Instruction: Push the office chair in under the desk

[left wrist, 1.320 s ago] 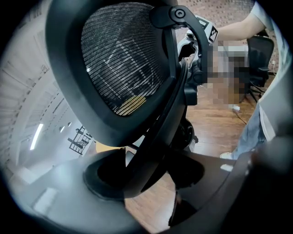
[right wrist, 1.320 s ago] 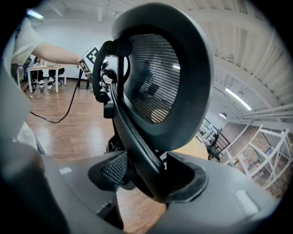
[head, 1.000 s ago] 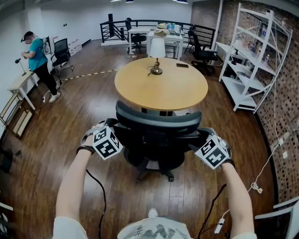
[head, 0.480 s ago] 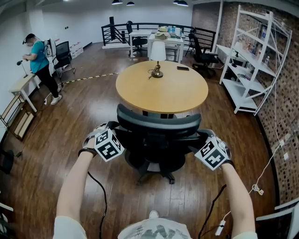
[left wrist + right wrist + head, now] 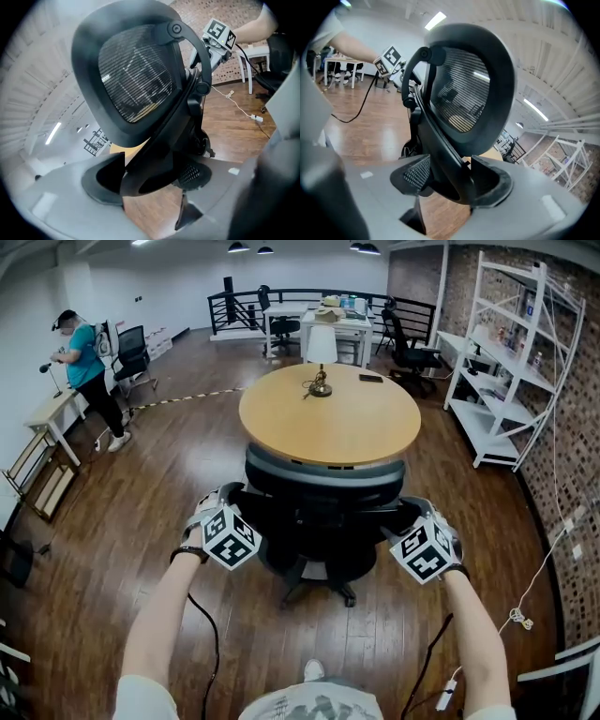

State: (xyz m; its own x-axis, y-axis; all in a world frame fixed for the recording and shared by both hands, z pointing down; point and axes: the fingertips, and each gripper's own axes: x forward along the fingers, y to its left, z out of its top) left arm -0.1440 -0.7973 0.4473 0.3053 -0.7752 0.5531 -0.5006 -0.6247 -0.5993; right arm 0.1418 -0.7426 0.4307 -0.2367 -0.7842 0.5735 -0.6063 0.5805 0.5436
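The chair (image 5: 323, 488) sits dead centre in the head view. The top of its backrest is right up against the near rim of the round desk (image 5: 330, 413). From up here the rim overlaps the backrest, so I can't tell whether they actually touch. The seat is hidden under the backrest, but the star base pokes out below, on the floor (image 5: 141, 521).

I've got both sides of the chair back. The left gripper (image 5: 225, 514) is at its left edge. In the left gripper view the jaws are closed on the dark frame bar behind the mesh, with the bar filling the gap between the pads. The right gripper (image 5: 419, 524) mirrors that at the right edge. In its own view the jaws are pinched on the frame strut, with the mesh backrest looming above. Each gripper view also catches the other gripper's marker cube, in the upper corner past the chair.

On the desk a lamp (image 5: 321, 352) with a white shade stands near the far edge. Just right of it lies a small dark flat thing (image 5: 370, 378) that I can't make out.

White shelves (image 5: 511, 362) run along the brick wall at the right. A thin cable (image 5: 539, 568) trails across the floor at lower right. A person (image 5: 84, 381) in a teal shirt stands at the upper left, well away from all this.
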